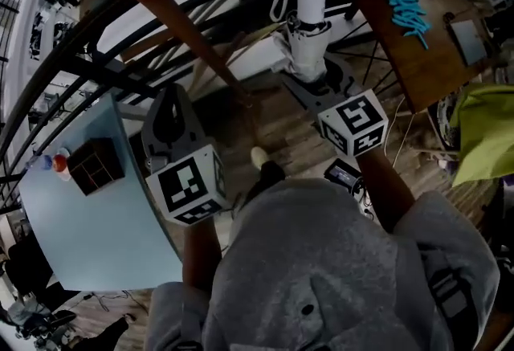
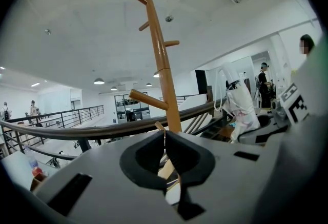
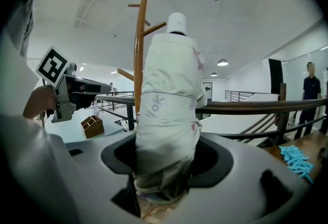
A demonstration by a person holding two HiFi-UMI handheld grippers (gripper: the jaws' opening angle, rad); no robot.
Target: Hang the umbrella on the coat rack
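Observation:
The folded white umbrella (image 3: 169, 105) stands upright between the jaws of my right gripper (image 3: 166, 166), which is shut on its lower part. Its white handle cap points up and its strap loop (image 1: 281, 0) hangs at the left. In the head view the umbrella (image 1: 307, 44) sits beyond the right gripper (image 1: 312, 83). The brown wooden coat rack (image 2: 164, 74) with angled pegs rises just behind my left gripper (image 2: 164, 136), whose jaws are shut with nothing in them. The rack's pole (image 1: 185, 28) runs between both grippers, left of the umbrella (image 2: 238, 102).
A dark railing (image 1: 96, 60) crosses behind the rack. A light blue table (image 1: 96, 221) at the left holds a small wooden organiser box (image 1: 95, 165). A wooden desk (image 1: 401, 60) with turquoise items (image 1: 405, 8) stands at the right, and a yellow-green cloth (image 1: 482, 132) lies below it.

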